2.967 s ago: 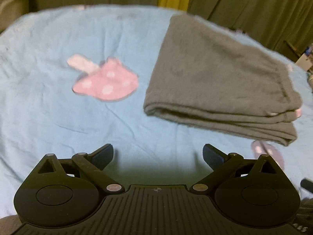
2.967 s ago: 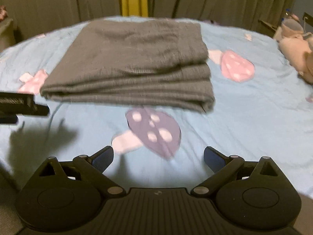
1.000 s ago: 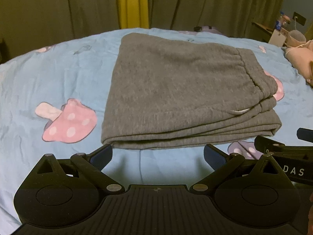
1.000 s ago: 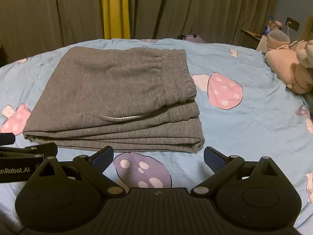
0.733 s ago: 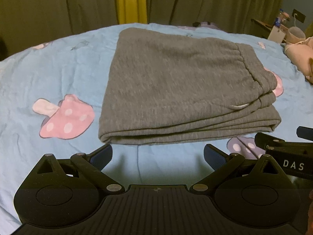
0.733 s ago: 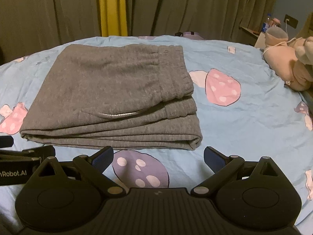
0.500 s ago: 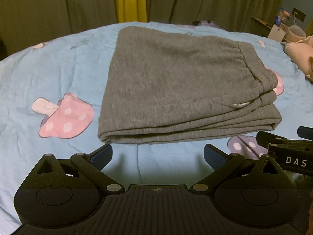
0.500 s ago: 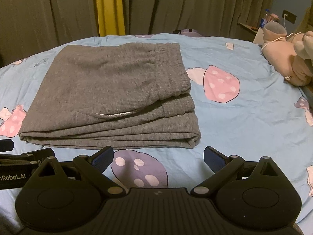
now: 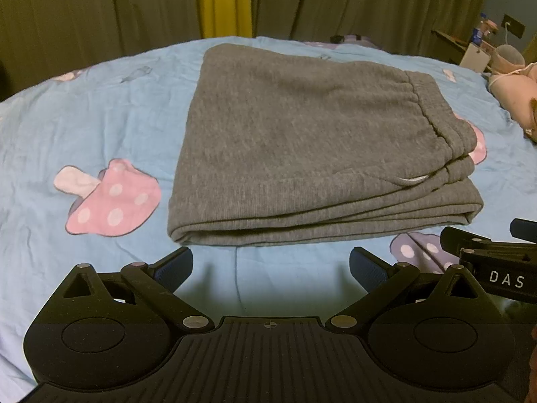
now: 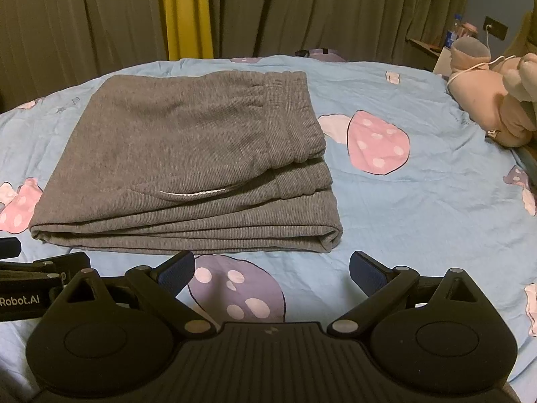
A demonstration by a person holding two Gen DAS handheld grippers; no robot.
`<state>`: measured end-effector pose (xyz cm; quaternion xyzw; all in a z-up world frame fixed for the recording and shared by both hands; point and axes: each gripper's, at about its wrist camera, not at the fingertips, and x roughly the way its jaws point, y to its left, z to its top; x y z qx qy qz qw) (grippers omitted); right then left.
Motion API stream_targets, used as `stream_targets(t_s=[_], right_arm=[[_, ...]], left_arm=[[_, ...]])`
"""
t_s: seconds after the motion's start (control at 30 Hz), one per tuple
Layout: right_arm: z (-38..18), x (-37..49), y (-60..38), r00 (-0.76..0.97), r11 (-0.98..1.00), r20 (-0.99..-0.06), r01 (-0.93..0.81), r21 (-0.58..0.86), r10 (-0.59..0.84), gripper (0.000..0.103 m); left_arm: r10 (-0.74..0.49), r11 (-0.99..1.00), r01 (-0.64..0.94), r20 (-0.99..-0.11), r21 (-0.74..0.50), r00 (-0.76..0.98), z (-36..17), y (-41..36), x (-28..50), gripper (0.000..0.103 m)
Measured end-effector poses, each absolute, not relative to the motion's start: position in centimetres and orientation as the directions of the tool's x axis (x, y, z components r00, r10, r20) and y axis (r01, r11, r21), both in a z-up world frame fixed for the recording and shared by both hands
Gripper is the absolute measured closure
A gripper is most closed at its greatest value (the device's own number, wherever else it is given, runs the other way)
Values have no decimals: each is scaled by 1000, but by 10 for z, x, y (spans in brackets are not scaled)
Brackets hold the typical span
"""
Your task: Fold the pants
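Note:
The grey pants [image 9: 308, 147] lie folded in a flat stack on the blue bedsheet [image 9: 84, 114], waistband to the right; they also show in the right wrist view [image 10: 188, 161]. My left gripper [image 9: 270, 268] is open and empty, just short of the stack's near edge. My right gripper [image 10: 272, 270] is open and empty, just short of the stack's near right corner. Each gripper shows at the edge of the other's view.
The sheet has mushroom prints [image 9: 110, 198], [image 10: 377, 142]. A pink plush toy [image 10: 493, 107] lies at the right edge of the bed. Curtains [image 10: 302, 10] hang behind the bed. A shelf with small items [image 9: 476, 43] stands at the far right.
Both grippers swung to face the folded pants head-on and settled side by side before its near edge. In the last second they barely moved. The pants stayed still.

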<state>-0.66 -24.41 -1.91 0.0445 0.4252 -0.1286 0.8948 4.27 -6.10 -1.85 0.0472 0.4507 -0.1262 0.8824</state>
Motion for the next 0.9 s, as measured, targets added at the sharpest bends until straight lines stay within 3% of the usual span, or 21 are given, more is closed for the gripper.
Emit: stream_targets(t_s=[0.9], right_arm=[[-19, -7, -244, 605, 962, -772, 271, -30, -195, 4]], left_arm=[[-182, 965, 260, -807, -36, 563, -18, -61, 42, 0]])
